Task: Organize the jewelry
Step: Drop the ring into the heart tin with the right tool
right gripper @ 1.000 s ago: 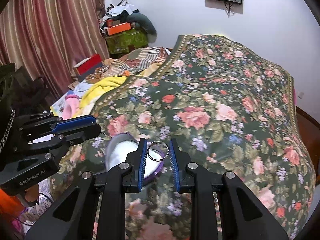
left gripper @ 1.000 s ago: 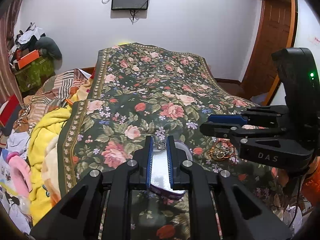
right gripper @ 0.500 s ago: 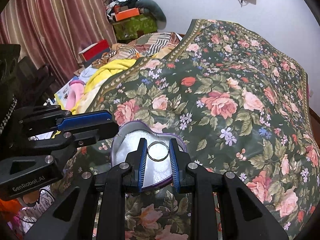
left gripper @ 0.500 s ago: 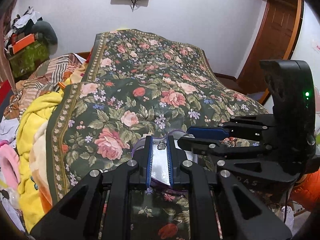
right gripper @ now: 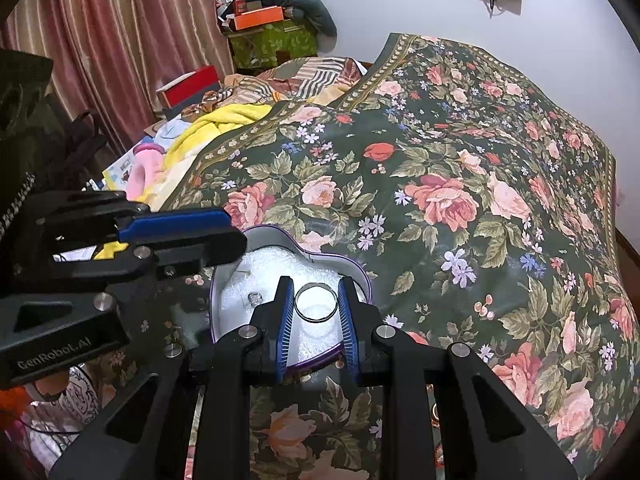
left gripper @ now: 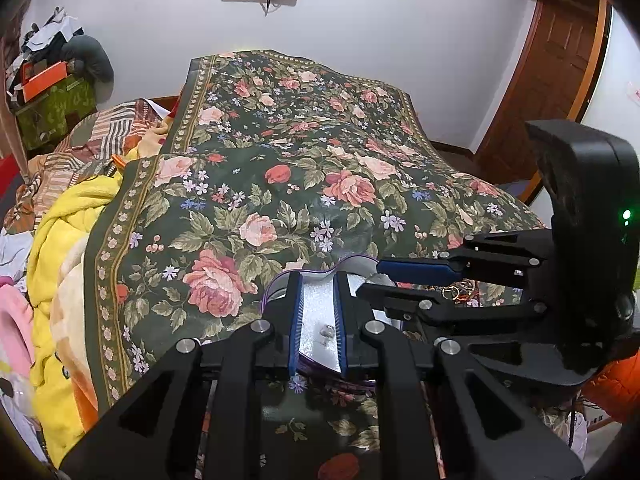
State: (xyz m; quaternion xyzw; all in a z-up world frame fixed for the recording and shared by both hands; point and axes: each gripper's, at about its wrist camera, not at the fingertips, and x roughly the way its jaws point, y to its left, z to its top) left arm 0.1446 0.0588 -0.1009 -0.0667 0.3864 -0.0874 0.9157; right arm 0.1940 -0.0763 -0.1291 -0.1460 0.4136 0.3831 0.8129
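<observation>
The right hand-held gripper clasps a silver ring between its blue pads, low over the white foam of a purple-rimmed heart-shaped box on the bed. At nine o'clock from it, the left hand-held gripper stands nearly closed with nothing between its pads; a small stud lies on the foam below. Beyond, the floral bedspread stretches toward twelve o'clock, with a yellow blanket at ten.

A shiny metal ring sits over sparkly white foam lining the heart-shaped box (purple-rimmed); the floral bedspread is soft matt cloth.
</observation>
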